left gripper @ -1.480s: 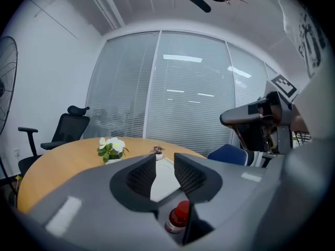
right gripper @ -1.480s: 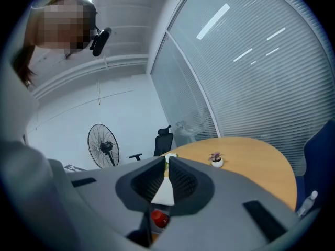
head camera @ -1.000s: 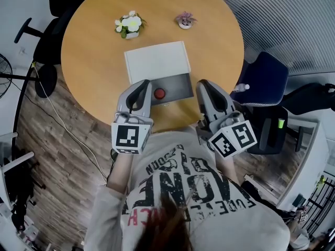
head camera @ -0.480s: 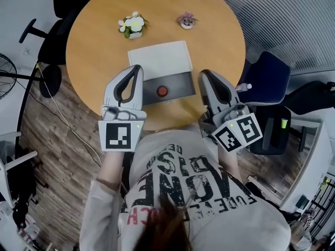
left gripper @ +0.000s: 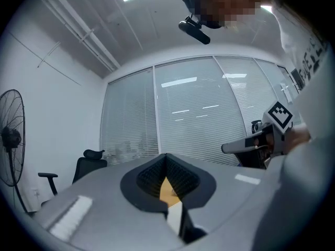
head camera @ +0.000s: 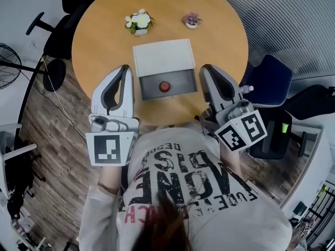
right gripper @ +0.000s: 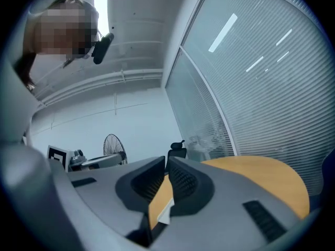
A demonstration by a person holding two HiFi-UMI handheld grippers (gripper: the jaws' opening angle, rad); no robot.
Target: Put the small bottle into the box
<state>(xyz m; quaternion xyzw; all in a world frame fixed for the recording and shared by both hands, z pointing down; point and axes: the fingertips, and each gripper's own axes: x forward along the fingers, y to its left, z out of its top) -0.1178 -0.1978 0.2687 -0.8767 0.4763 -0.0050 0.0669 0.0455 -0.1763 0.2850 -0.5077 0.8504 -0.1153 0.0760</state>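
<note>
The small bottle with the red cap (head camera: 165, 86) sits inside the grey open part of the white box (head camera: 163, 58), near the middle of the round wooden surface (head camera: 99, 35). The left claw (head camera: 125, 68) is just left of the box and the right claw (head camera: 204, 68) is just right of it. Neither touches the bottle. Both claws are clenched on nothing.

Off-task surroundings
We noted a white-flowered pot (head camera: 138, 22) and a pink-flowered pot (head camera: 192, 20) standing apart on the round table (head camera: 99, 46); a fan (head camera: 8, 64) stood nearby.
</note>
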